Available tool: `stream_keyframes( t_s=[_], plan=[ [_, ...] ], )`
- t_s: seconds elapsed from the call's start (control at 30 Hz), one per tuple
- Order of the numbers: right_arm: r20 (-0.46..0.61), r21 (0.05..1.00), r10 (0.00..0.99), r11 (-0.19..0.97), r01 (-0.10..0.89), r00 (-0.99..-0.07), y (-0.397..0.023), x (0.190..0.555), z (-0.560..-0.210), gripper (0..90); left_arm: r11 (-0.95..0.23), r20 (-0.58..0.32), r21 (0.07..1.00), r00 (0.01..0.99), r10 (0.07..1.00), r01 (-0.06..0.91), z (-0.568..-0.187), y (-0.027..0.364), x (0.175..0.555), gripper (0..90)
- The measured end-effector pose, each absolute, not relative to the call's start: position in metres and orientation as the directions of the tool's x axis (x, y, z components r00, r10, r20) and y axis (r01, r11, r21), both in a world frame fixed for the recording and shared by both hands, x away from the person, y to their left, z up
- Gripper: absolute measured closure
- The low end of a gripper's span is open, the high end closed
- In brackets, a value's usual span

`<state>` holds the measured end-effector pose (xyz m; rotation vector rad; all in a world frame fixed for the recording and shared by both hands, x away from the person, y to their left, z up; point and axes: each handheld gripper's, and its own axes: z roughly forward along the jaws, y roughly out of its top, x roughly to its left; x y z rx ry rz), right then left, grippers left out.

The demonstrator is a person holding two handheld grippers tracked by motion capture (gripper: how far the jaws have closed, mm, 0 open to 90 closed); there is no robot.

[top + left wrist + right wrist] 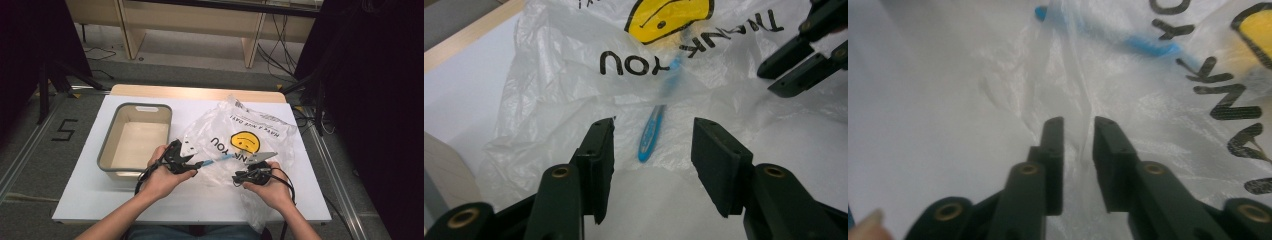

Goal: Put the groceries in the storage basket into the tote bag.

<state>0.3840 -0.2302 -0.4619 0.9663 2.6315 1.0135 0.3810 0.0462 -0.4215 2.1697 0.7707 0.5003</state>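
A clear plastic bag (260, 127) printed with "THANK YOU" and a yellow smiley lies crumpled on the white table. A blue toothbrush (218, 159) lies at the bag's mouth, its head end under the film and its handle (649, 140) sticking out. My left gripper (655, 125) is open just short of the handle's tip and touches nothing. My right gripper (1079, 121) stands at the bag's near edge with its jaws slightly apart. A raised fold of the film (1070, 85) runs into the gap, and the pads do not press on it.
A grey-rimmed beige bin (106, 150) stands empty on the left half of the table (200, 200). Wooden furniture and cables are on the floor beyond the far edge. Dark stands flank both sides.
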Motion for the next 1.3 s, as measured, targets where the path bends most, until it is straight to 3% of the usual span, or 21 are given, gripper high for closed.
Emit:
stream_keyframes(
  t_s=[0.17,0.37,0.5,0.67,1.3],
  plan=[
    [0.096,0.730,0.691,0.441,0.522,-0.717,-0.245,0.383,-0.442,58.7,-0.531,0.098,0.761,0.744,0.661,0.371,-0.429,0.044,0.382,51.4],
    [0.080,0.798,0.792,0.312,0.515,-0.605,-0.276,0.385,-0.420,50.5,-0.533,0.102,0.762,0.745,0.660,0.367,-0.429,0.043,0.381,51.4],
    [0.054,0.771,0.860,0.287,0.569,-0.507,-0.299,0.387,-0.425,48.5,-0.531,0.098,0.763,0.745,0.660,0.369,-0.430,0.043,0.380,51.3],
    [0.054,0.746,0.892,0.263,0.612,-0.448,-0.315,0.388,-0.432,46.3,-0.533,0.092,0.758,0.746,0.659,0.377,-0.433,0.043,0.380,50.9],
    [0.060,0.683,0.940,0.207,0.701,-0.336,-0.332,0.382,-0.440,43.9,-0.534,0.087,0.754,0.748,0.658,0.382,-0.436,0.045,0.378,46.1]
  ],
)
